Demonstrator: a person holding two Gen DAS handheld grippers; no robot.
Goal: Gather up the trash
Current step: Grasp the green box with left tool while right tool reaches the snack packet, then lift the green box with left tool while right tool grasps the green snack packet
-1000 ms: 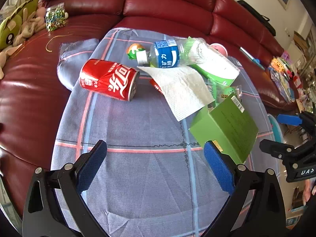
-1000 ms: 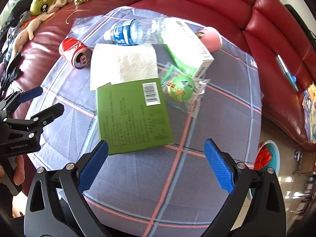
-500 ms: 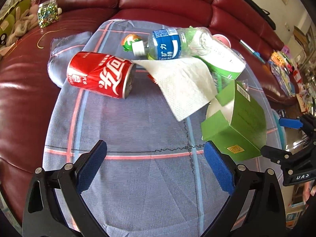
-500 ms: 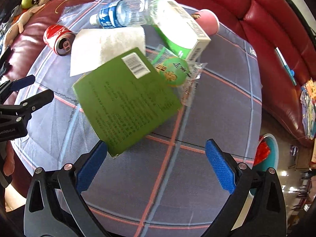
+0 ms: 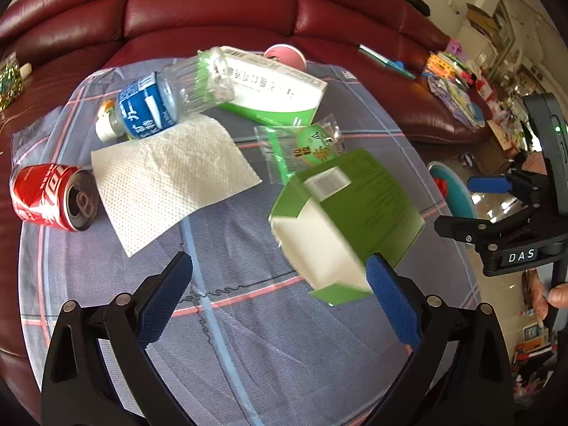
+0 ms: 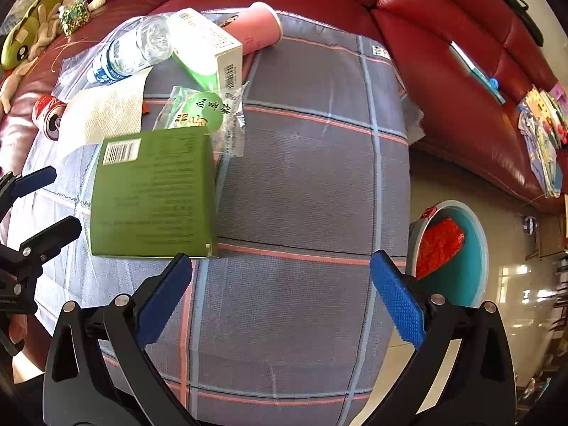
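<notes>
While both claws hang over the plaid cloth (image 6: 312,163) with nothing between their pads, the trash lies spread across its far half. Farthest left, a red cola can (image 5: 49,197) lies on its side, its opened top facing a white paper towel (image 5: 170,181) just beside it. Behind the towel a clear water bottle (image 5: 167,101) with a blue label rests on its side, its base against a long green-and-white carton (image 5: 273,97). A pink paper cup (image 6: 261,26) lies tipped over behind that carton. Next comes a clear wrapper with a round green sweet (image 6: 202,115) inside, partly covered by a dark green box (image 6: 152,195). In the left wrist view that box is tilted and blurred, white underside showing, close in front of the right-hand pad of the left gripper (image 5: 280,296), whose 2 blue pads stand spread wide; whether the pad touches the box I cannot tell. From the right wrist view the box's bar-coded face looks flat on the cloth, just ahead of the left-hand pad of the right gripper (image 6: 280,293), also spread wide. Right of the cloth, down on the floor, a teal bin (image 6: 458,248) holds something red (image 6: 440,245). A red leather sofa (image 5: 213,7) curves behind everything
</notes>
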